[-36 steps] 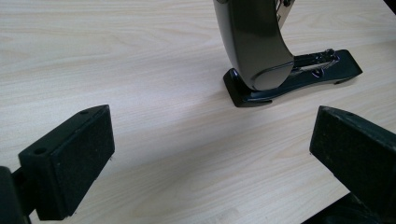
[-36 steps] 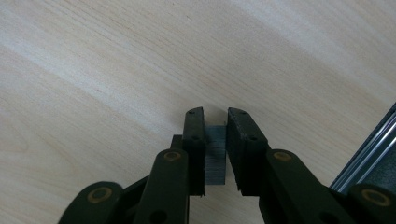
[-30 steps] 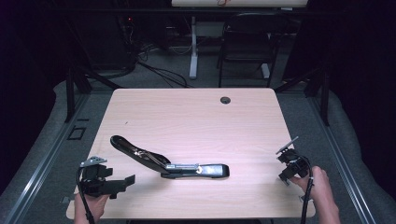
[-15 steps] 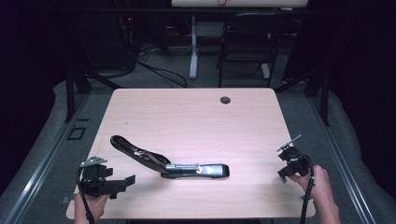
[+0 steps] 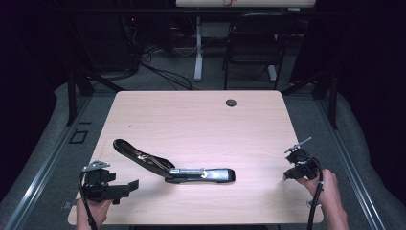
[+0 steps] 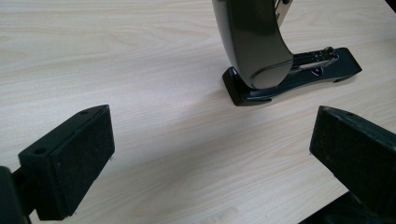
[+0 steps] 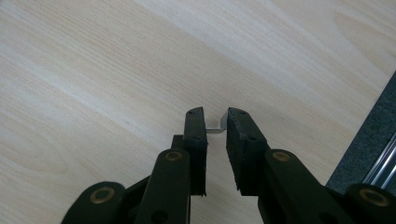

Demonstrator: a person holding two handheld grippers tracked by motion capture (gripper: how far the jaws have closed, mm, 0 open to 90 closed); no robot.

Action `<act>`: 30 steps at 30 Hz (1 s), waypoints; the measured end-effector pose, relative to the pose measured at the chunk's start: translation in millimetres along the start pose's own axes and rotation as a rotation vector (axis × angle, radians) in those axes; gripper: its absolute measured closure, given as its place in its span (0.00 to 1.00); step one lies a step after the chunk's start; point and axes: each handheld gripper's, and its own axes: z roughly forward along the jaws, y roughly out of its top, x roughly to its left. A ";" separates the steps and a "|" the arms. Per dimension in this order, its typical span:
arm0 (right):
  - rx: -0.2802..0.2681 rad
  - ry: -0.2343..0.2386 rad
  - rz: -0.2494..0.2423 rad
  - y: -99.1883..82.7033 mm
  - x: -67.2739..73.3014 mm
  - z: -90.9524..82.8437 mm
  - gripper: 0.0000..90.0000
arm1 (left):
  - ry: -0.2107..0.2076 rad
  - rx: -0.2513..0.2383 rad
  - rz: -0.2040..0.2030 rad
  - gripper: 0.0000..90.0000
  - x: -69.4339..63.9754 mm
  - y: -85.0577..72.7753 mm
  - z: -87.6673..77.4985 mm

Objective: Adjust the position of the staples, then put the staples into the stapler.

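Frankly, no readable writing shows on the black stapler (image 5: 174, 167).

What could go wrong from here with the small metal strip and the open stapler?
The right gripper pinches a thin staple strip only at its jaw tips, so it may slip or twist out. The stapler lies hinged open, its arm raised; a push from the wide-open left gripper could slide it across the table.

Both grippers are black. The right gripper (image 7: 215, 122) has brass-coloured rivets on its arms and small holes in its pads. The left gripper (image 5: 128, 187) carries a grey plate on top and trails a black cable.
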 end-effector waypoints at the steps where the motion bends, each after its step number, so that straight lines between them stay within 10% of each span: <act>1: -0.013 0.000 -0.001 0.1 0.2 -1.1 0.87 | 0.000 0.000 0.000 0.00 0.1 0.0 0.0; 30: -0.143 0.029 -0.091 13.4 26.7 -19.0 0.87 | -0.004 0.007 0.014 0.00 -1.0 0.0 1.3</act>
